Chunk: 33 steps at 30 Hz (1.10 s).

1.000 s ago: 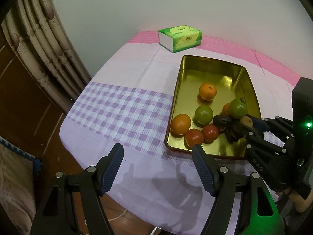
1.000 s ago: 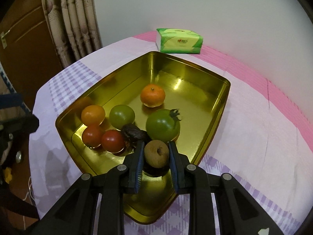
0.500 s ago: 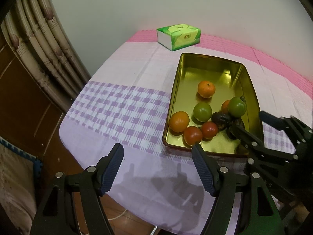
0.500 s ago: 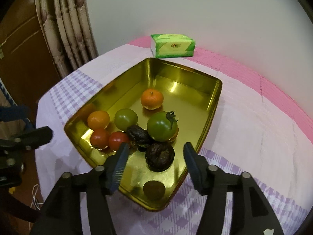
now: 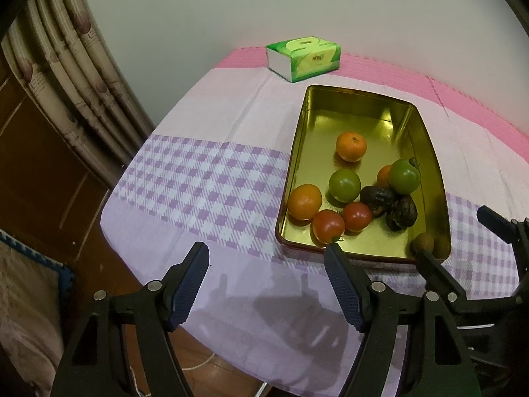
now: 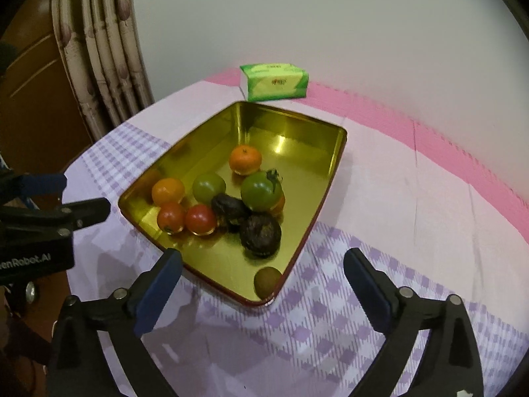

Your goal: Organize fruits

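Fruit cluster (image 6: pixel 224 198) crowds the gold tray's (image 6: pixel 334 165) near half; its far half, toward the tissue box (image 6: pixel 274 81), lies bare.

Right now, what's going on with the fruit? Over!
Left gripper open, empty. Right gripper just opened, nothing between its fingers. Small brown fruit lies in the gold tray's near corner. Nothing in the way.

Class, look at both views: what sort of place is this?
Probably a home room: a cloth-covered table against a wall, patterned curtains, a tissue pack, and a gold tin tray of fruit.
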Each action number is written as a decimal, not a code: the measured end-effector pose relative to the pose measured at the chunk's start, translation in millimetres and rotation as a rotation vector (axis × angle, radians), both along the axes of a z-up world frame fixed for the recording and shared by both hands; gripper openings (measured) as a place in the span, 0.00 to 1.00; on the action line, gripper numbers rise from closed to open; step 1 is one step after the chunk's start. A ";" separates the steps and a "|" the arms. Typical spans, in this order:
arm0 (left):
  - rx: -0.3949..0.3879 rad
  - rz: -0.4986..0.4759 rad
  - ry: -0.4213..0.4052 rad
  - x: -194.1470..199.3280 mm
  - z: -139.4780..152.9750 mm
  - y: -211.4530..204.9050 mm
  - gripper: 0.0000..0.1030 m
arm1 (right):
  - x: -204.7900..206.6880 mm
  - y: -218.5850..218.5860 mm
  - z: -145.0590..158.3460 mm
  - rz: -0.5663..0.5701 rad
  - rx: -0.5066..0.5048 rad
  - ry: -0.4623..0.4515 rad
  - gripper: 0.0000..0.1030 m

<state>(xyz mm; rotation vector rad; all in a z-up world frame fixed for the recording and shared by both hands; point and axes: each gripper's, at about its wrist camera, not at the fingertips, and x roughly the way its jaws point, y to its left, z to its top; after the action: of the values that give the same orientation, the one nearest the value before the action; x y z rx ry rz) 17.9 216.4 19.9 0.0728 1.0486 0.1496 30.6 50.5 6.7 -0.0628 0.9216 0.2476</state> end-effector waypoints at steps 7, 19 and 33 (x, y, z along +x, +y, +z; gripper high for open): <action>0.005 -0.003 0.001 0.6 -1.6 -1.7 0.71 | -0.2 -1.5 -3.1 -0.006 0.010 0.019 0.96; 0.004 -0.013 0.008 1.3 -4.4 -5.3 0.71 | 0.8 1.0 -6.3 -0.001 0.001 0.028 0.96; -0.002 -0.020 0.012 0.9 -6.5 -6.1 0.71 | 0.7 0.9 -9.4 -0.001 0.009 0.044 0.96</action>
<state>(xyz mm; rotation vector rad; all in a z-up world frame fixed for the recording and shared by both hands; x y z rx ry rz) 18.8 210.3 13.3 0.0822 1.0598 0.1299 31.3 51.4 -2.7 -0.0492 0.9639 0.2530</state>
